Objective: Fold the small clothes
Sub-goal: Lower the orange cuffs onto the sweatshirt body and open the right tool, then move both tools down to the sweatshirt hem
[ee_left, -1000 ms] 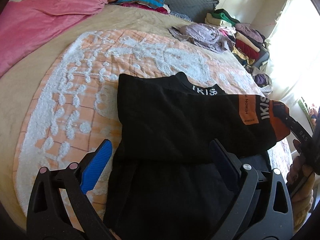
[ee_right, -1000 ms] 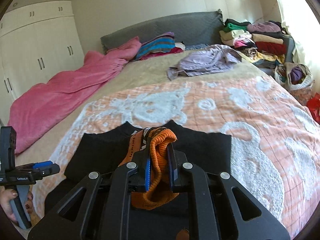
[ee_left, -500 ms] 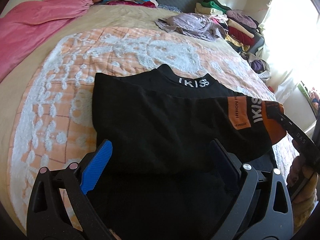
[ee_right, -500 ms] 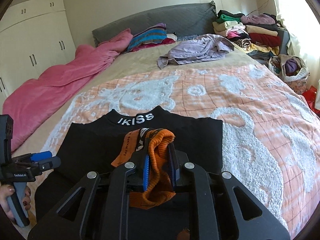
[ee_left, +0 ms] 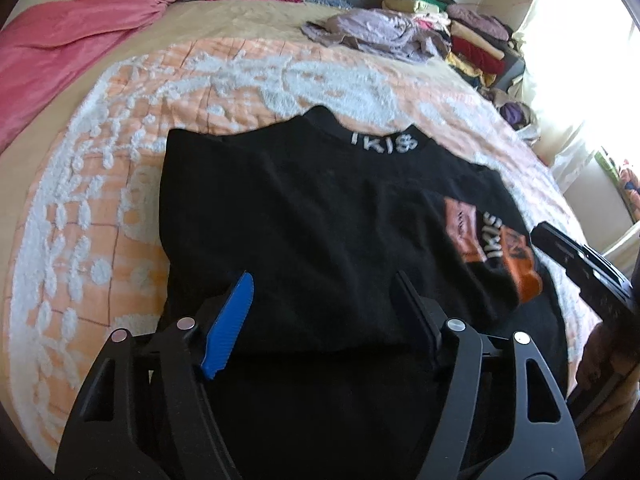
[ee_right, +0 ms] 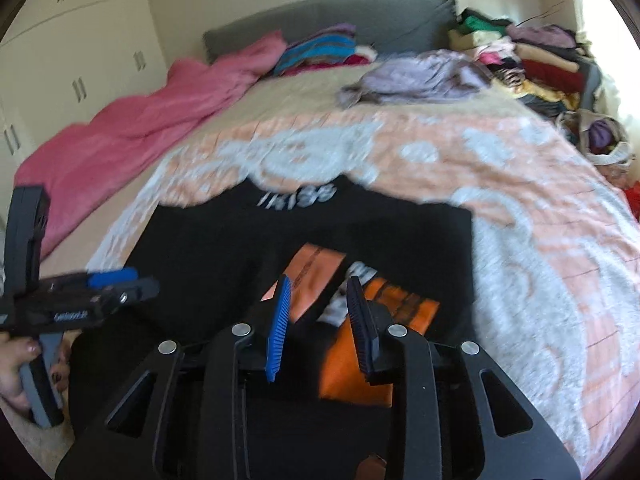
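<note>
Here the right gripper (ee_right: 318, 294) had just been opening, its jaws apart, the sweater's (ee_left: 304, 216) orange cuff (ee_right: 360, 364) lying loose between them toward 12 o'clock. The left gripper (ee_left: 324, 292) had just been narrowing, half open, holding nothing, over the sweater.

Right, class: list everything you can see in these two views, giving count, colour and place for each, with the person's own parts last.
black top: one, black, orange sleeve cuff, flat on the quilt.
quilt: one, peach and white, covering the bed.
pink blanket: one, pink, far left of bed.
lilac garment: one, crumpled, near headboard.
clothes stack: one pile, mixed colours, beside bed.
wardrobe: one, cream, left wall.
left gripper: one, black, open over the top.
right gripper: one, black, open over the cuff, jaws just opening.
</note>
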A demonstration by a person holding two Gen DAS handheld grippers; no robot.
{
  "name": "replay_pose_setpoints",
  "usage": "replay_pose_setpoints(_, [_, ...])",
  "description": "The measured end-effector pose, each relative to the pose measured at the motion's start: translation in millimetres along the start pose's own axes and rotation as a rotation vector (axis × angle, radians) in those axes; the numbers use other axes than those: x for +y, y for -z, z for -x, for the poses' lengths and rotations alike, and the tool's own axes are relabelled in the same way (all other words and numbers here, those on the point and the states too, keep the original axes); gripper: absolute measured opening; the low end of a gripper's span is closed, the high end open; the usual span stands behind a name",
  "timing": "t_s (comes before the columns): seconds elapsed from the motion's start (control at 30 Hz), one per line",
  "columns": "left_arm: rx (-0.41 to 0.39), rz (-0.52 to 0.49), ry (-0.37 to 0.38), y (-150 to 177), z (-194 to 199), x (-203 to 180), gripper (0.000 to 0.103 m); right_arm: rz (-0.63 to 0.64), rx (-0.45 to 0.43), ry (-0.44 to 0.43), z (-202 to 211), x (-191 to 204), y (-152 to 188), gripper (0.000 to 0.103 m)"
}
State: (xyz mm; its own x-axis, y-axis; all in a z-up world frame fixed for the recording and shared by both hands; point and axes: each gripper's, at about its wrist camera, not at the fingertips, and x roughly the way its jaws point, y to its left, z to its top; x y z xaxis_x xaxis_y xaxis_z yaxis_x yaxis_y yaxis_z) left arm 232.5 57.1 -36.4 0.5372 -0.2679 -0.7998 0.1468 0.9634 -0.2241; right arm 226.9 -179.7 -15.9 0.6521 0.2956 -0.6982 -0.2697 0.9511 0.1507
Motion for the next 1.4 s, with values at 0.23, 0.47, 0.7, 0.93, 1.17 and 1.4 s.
replay_pose_setpoints(0.23, [0.014,-0.002,-0.008,9,-6,6,0.062,-0.025,0.107,0.054,-24,0,20,0.028])
replay_pose_setpoints(0.47, [-0.017,0.004,0.000,13,11,5,0.062,-0.046,0.007,0.040,10,-5,24,0.041])
replay_pose_setpoints(0.7, [-0.066,0.011,0.008,17,34,3,0.068,-0.068,-0.039,0.042,37,-15,28,0.059])
replay_pose_setpoints(0.93, [-0.108,0.011,0.012,21,55,0,0.085,-0.103,-0.086,0.048,60,-20,32,0.080])
replay_pose_setpoints(1.17, [-0.135,0.007,-0.010,26,71,1,0.094,-0.094,-0.141,0.051,88,-20,32,0.090])
replay_pose_setpoints(1.4, [-0.139,0.019,-0.047,36,83,8,0.093,-0.069,-0.156,0.041,105,-15,39,0.090])
